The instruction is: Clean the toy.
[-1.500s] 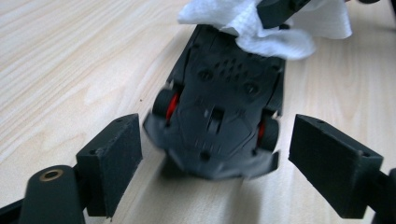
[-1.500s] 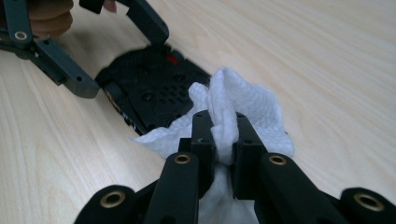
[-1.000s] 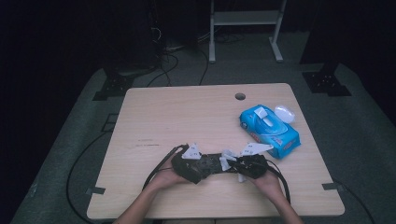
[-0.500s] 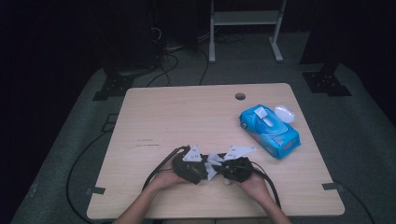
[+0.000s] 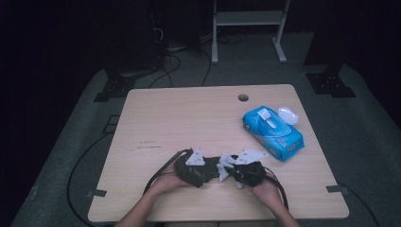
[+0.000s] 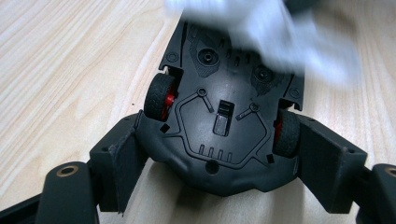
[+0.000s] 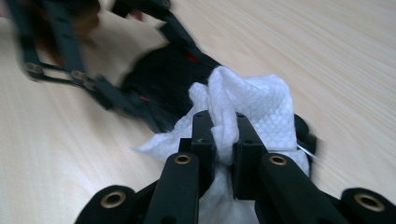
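A person is wiping a black toy car with a white wet wipe near the front edge of a wooden table. The left gripper is clamping the car from both sides, underside facing its camera, long axis running away from the jaws. The right gripper is pinching the bunched wipe between closed jaws, touching the car's far end, just beside the left gripper. A blue wipes pack is lying well apart, toward the right.
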